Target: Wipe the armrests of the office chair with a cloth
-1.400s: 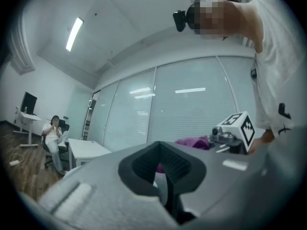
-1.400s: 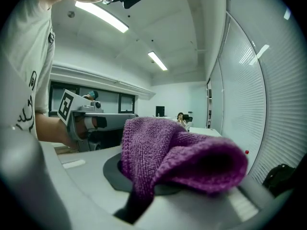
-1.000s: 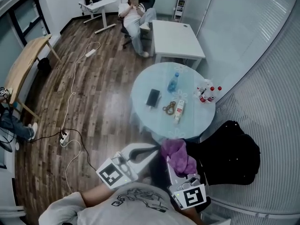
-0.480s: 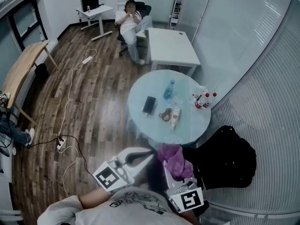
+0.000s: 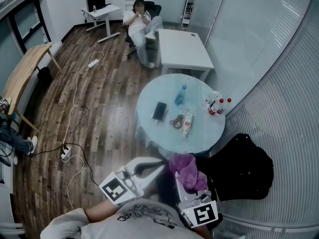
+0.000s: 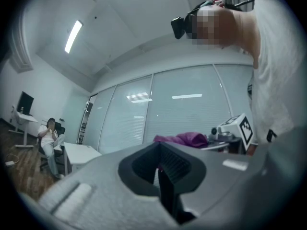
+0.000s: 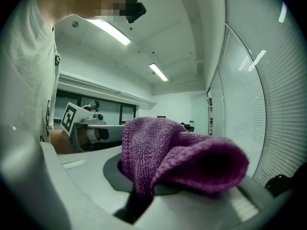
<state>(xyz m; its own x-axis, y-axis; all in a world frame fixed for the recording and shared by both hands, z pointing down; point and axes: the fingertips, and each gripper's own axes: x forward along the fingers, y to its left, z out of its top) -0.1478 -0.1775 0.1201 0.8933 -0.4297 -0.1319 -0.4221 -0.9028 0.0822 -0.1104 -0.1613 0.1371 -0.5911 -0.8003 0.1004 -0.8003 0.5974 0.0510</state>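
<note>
Right gripper [image 7: 141, 195] is pinched shut on the purple cloth [image 7: 177, 157], which is bunched just beside the black office chair [image 5: 244, 168]. Left gripper [image 6: 160, 171] is closed and empty. The cloth is likely soft, light and floppy. Holding it at the gathered fold should leave loose fabric for wiping. The armrests cannot be made out.

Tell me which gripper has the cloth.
The right gripper: its jaws are shut on the purple cloth, which bunches out ahead of them. The left gripper has its jaws together with nothing between them.
</note>
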